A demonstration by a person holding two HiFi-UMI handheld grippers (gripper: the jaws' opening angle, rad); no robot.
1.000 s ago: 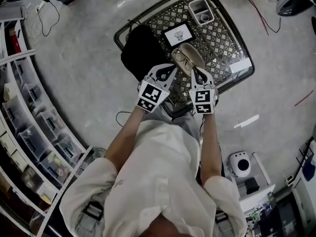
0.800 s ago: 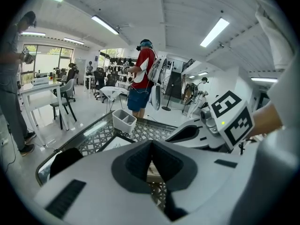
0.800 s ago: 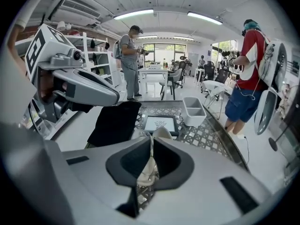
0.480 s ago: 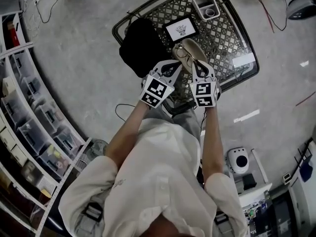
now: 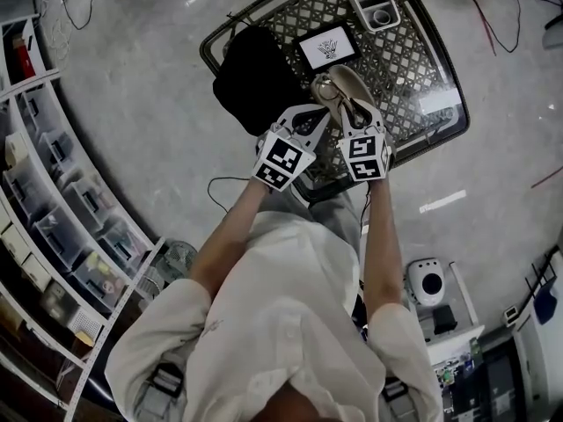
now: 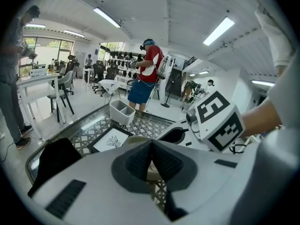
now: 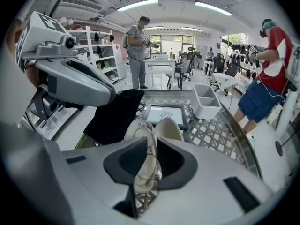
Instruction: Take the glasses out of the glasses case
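An open beige glasses case (image 5: 350,84) lies on the lattice table (image 5: 422,69), with thin-rimmed glasses (image 5: 326,90) in its left half. My right gripper (image 5: 351,112) points steeply down over the case's near end. In the right gripper view its jaws (image 7: 152,139) stand apart and have just been opening; the glasses (image 7: 143,128) and the case (image 7: 169,128) show through the gap, untouched. My left gripper (image 5: 319,118) sits at the case's left edge, pads together (image 6: 151,142). Whether the case rim (image 6: 137,139) is pinched there is hidden.
A black cloth (image 5: 253,77) lies left of the case. Beyond it are a framed picture (image 5: 325,49) and a white two-part container (image 5: 375,3). Storage shelves (image 5: 53,192) line the left. People stand beyond the table (image 7: 137,46).
Both grippers have sunk a little and moved closer to the case. The right gripper's tips now hang over the case's near end.
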